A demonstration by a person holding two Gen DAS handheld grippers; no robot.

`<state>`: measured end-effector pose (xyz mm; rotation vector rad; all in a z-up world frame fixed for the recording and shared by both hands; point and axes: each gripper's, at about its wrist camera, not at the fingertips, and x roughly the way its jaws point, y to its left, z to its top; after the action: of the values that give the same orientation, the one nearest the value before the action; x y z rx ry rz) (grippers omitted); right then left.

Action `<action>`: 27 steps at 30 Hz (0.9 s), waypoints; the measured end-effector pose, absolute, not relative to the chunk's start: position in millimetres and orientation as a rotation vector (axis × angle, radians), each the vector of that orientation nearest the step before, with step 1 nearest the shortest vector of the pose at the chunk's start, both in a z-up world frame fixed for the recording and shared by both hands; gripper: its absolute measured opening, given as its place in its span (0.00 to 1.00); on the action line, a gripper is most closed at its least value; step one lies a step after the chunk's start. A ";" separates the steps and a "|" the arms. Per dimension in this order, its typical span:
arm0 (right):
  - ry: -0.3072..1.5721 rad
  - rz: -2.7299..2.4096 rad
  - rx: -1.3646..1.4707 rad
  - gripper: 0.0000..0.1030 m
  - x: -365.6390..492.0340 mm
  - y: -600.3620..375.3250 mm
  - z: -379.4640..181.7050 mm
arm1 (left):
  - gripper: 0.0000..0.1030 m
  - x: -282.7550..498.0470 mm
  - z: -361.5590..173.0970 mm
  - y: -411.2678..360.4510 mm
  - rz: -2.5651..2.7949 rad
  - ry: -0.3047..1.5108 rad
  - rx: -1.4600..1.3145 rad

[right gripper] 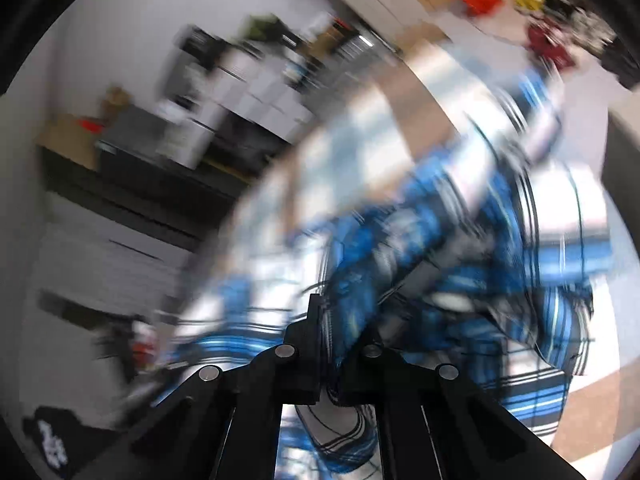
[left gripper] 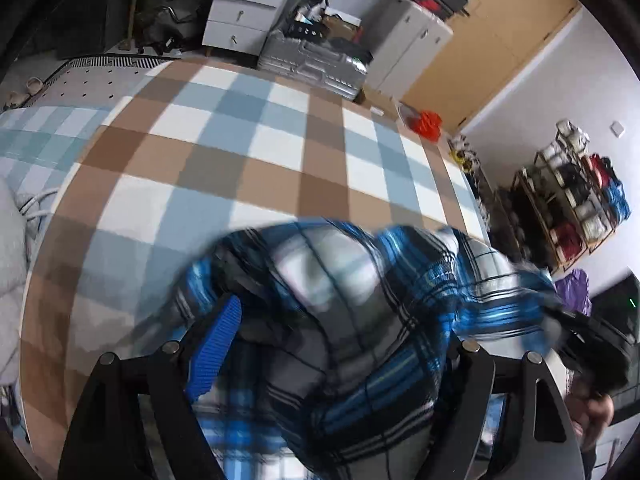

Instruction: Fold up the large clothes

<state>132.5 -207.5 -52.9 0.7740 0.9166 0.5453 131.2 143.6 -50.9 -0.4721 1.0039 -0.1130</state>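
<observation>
Only leftward, blue pad amid shirt

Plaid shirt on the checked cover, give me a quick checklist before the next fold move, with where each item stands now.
1. Right claw shut on the plaid shirt: ok, cloth is pinched between its fingers.
2. Left claw has a grip: not ok, jaws stand wide with the shirt bunched between them, not pressed.
3. Shirt lying flat: not ok, it is heaped and rumpled.
4. Bare checked cover beyond the shirt to spread on: ok.
5. Which part of the shirt the right claw holds: cannot tell, the view is blurred.
</observation>
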 end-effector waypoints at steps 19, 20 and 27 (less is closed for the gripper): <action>0.965 0.380 0.734 0.08 10.3 -244.1 -85.6 | 0.76 67.7 -26.3 173.5 -0.193 0.997 -0.510; 0.952 0.399 0.712 0.09 -1.5 -243.6 -69.3 | 0.76 60.5 -18.7 171.7 -0.206 0.989 -0.504; 0.657 0.509 0.538 0.84 -86.7 -227.6 48.3 | 0.77 10.7 34.2 158.1 -0.266 0.894 -0.434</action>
<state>-86.7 -227.6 48.3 0.5383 0.6571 0.5089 10.7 158.1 34.2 -0.4342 0.8937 -0.2663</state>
